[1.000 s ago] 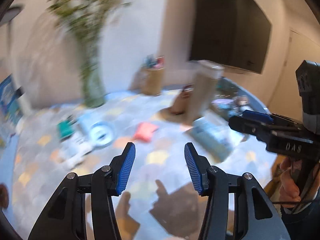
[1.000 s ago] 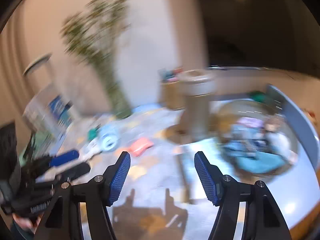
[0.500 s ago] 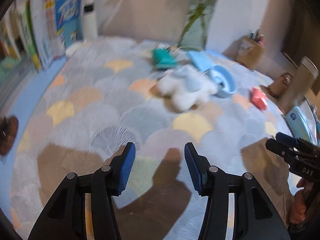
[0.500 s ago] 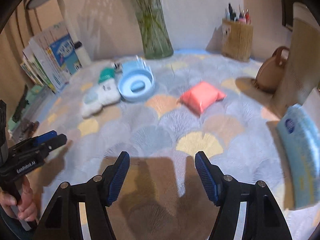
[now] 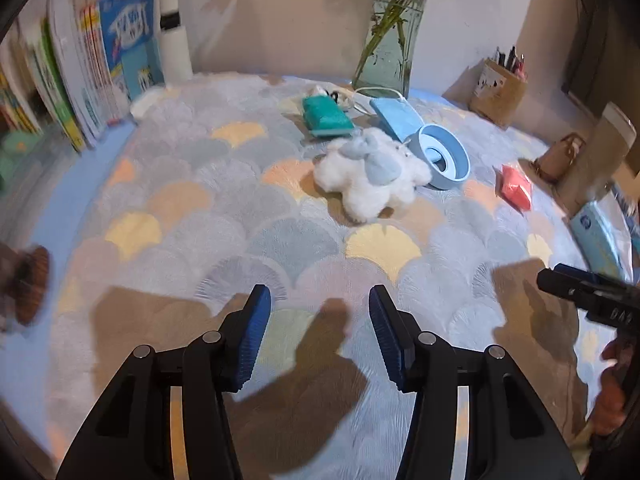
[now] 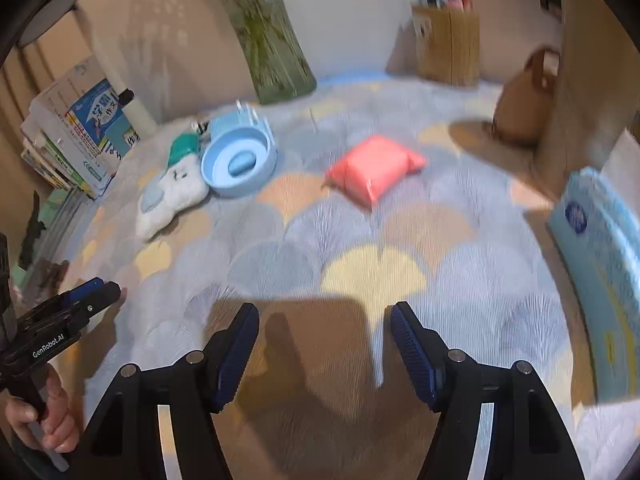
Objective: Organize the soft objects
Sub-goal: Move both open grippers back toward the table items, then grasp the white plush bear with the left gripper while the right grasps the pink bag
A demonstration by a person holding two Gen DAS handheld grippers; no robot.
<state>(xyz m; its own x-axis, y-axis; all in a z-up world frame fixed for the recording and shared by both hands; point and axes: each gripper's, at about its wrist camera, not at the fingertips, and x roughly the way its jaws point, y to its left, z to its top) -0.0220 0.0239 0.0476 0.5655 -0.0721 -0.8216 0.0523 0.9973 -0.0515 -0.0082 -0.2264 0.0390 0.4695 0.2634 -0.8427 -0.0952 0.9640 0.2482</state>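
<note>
Upright books [image 5: 92, 64] line the left edge of the table covered in a pastel scallop-patterned cloth [image 5: 224, 216]. The left gripper [image 5: 319, 312] hovers above bare cloth, fingers spread and empty. Ahead lies the fluffy white-and-blue plush toy [image 5: 370, 174], touching the round light-blue plastic dish [image 5: 442, 156], with a teal sponge-like block [image 5: 326, 120] just behind. Further right, the coral-pink soft pouch [image 6: 374, 168] rests alone on the cloth, well ahead of the right gripper [image 6: 324, 332], whose fingers are likewise apart, grasping nothing.
</note>
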